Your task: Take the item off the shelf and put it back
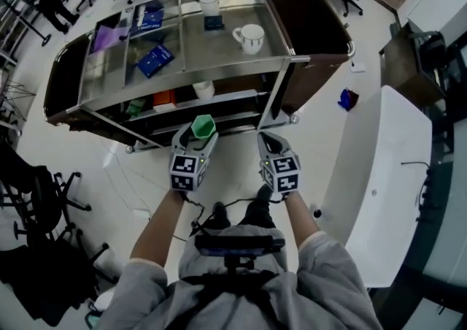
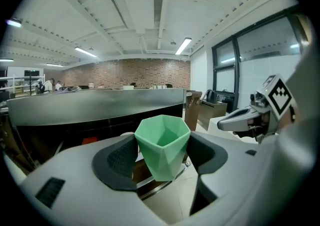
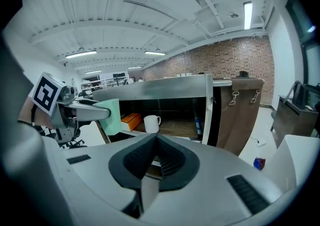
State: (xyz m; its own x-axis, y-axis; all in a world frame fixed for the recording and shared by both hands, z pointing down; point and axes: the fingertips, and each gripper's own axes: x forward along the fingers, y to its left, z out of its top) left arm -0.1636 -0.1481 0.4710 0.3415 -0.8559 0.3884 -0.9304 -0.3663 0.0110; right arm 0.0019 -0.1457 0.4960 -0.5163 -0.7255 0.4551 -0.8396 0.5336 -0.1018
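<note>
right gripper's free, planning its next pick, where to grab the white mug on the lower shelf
Grip the white mug across its body, coming level through the open front of the cart: it stands upright, the shelf above blocks a top approach, its handle points sideways.

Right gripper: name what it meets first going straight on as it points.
Probably the front shelf edge of the cart, just right of the white mug; nothing stands between it and the right gripper. Depth is unclear.
</note>
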